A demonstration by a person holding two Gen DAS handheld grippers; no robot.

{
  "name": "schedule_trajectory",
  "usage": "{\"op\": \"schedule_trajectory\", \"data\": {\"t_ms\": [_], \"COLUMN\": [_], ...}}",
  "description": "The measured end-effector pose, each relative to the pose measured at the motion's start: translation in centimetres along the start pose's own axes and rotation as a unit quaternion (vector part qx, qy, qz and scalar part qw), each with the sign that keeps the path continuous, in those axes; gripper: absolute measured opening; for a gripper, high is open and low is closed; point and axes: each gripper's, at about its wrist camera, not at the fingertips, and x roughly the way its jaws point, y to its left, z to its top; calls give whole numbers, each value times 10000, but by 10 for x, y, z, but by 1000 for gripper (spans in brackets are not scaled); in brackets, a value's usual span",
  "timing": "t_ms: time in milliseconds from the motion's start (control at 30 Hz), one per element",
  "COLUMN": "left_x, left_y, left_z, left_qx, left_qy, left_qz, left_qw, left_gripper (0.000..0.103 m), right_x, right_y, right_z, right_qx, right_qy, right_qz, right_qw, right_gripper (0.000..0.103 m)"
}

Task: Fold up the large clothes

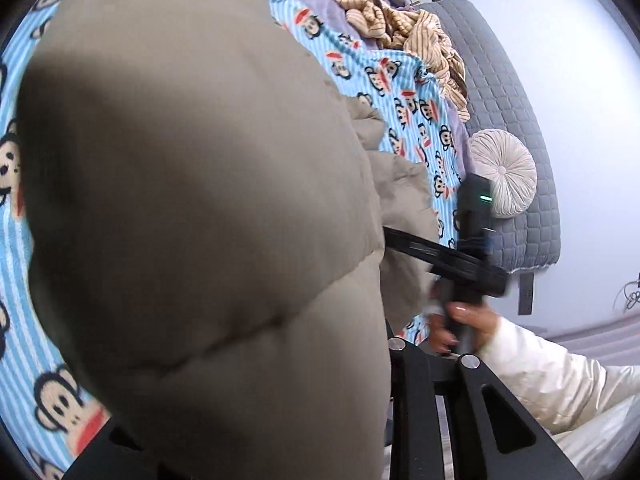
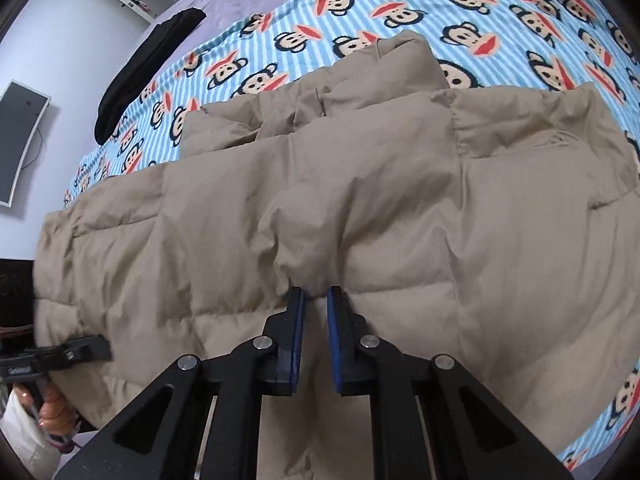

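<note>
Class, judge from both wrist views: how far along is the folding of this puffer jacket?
Done: the tan puffer jacket lies spread on the monkey-print blanket. In hand: both grippers, right and left, pinch its near edge. Left: no finished fold shows yet.

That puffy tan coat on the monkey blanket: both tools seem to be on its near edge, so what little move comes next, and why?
Probably lift the near edge and carry it toward the far side. The right tool pinches a fold of the puffy tan quilted coat, and the left tool grips the same edge, which already billows up close to its camera. The coat lies spread on the blue striped monkey-print blanket, still unfolded.
</note>
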Motion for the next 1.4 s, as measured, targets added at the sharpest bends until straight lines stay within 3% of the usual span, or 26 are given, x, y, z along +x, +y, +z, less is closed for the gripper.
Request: {"op": "schedule_trajectory", "data": {"t_ms": [133, 300, 367, 433, 500, 633, 667, 733, 833, 1000, 1067, 1100, 1133, 1300, 1400], "left_x": [14, 57, 73, 87, 99, 118, 127, 142, 164, 219, 235, 244, 247, 276, 260], "left_y": [-63, -128, -146, -161, -175, -190, -194, -198, -202, -199, -203, -204, -204, -224, -245], "left_z": [4, 22, 26, 33, 39, 43, 45, 49, 57, 67, 73, 73, 74, 73, 75], "left_qx": [156, 289, 434, 445, 530, 702, 682, 589, 614, 763, 904, 992, 1101, 1645, 2060], "left_qy": [17, 276, 422, 528, 650, 999, 1103, 1313, 1371, 1347, 1337, 1298, 1268, 1136, 631], "left_qz": [355, 813, 858, 722, 587, 483, 383, 6, -185, 218, 384, 473, 562, 1088, 1329], "left_qw": [9992, 9959, 9945, 9950, 9947, 9913, 9908, 9896, 9885, 9877, 9861, 9854, 9842, 9738, 9674], "left_gripper": [28, 29, 37, 61, 71, 71, 72, 87, 87, 87, 87, 87, 87, 87, 87], "right_x": [28, 52, 58, 59, 56, 27, 17, -5, -35, -78, -96, -107, -120, -168, -164], "right_y": [-13, -28, -37, -47, -55, -76, -83, -100, -127, -161, -170, -172, -172, -158, -145], "right_z": [20, 28, 29, 28, 28, 21, 16, 5, -16, -60, -77, -85, -92, -110, -98], "right_qx": [148, 198, 337, 506, 663, 854, 897, 1036, 1255, 1507, 1629, 1638, 1595, 1215, 1028], "right_qy": [156, 350, 407, 464, 562, 571, 518, 376, 182, -24, -108, -205, -382, -910, -831], "right_qz": [391, 804, 1049, 1308, 1550, 1782, 1802, 1834, 1704, 1205, 1082, 1047, 1083, 1855, 1907], "right_qw": [9990, 9960, 9931, 9890, 9841, 9786, 9782, 9768, 9772, 9812, 9806, 9807, 9805, 9708, 9727], "right_gripper": [11, 6, 5, 2, 2, 7, 7, 7, 7, 8, 27, 55, 71, 72, 76]}}
